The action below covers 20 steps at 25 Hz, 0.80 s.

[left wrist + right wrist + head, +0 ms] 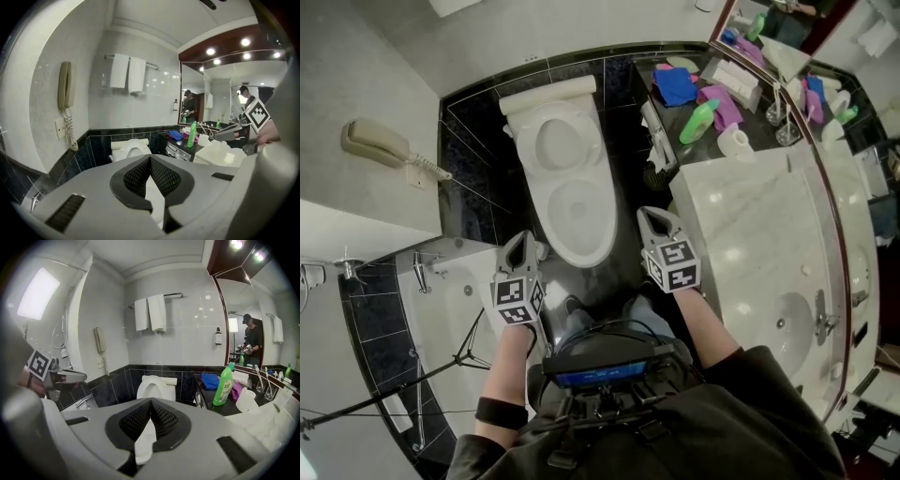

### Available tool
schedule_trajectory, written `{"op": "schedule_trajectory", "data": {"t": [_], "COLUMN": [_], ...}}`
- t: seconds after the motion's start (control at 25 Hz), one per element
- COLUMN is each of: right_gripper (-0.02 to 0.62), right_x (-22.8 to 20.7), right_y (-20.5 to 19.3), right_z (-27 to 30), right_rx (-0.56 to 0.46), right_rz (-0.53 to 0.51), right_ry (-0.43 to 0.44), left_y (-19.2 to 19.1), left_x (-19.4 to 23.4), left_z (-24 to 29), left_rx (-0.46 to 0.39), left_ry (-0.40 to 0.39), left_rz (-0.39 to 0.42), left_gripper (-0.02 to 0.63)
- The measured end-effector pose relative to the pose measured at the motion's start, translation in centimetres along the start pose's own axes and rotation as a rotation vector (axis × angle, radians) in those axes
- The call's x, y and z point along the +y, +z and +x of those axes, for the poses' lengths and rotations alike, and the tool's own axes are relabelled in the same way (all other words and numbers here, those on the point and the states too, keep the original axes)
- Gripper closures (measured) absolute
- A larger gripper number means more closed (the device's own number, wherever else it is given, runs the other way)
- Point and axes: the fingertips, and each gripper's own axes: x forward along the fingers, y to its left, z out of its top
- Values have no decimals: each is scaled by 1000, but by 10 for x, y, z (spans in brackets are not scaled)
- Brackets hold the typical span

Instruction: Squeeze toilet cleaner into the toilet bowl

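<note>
Open toilet bowl [577, 211] between tub rim [455, 251] and marble counter [750, 220]

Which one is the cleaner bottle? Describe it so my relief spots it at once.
Right of the toilet runs a dark counter. On it, between a blue cloth and a toilet roll, stands the bottle: the only bright green, upright thing there, with a white label on its front.
</note>
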Motion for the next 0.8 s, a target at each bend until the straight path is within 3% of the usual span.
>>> {"op": "schedule_trajectory", "data": {"t": [0.4, 0.8], "right_gripper": [591, 591], "right_x": [-64, -177], "right_y": [-11, -22], "right_z": [-25, -62], "right_rx": [-2, -23], "right_rz": [32, 86], "right_ry": [-56, -101], "left_y": [13, 40], "left_x": [-86, -217], "left_z": [45, 119], "left_rx": [-8, -26], "left_ry": [-172, -316], "left_rz": [49, 82], "left_gripper": [600, 598]}}
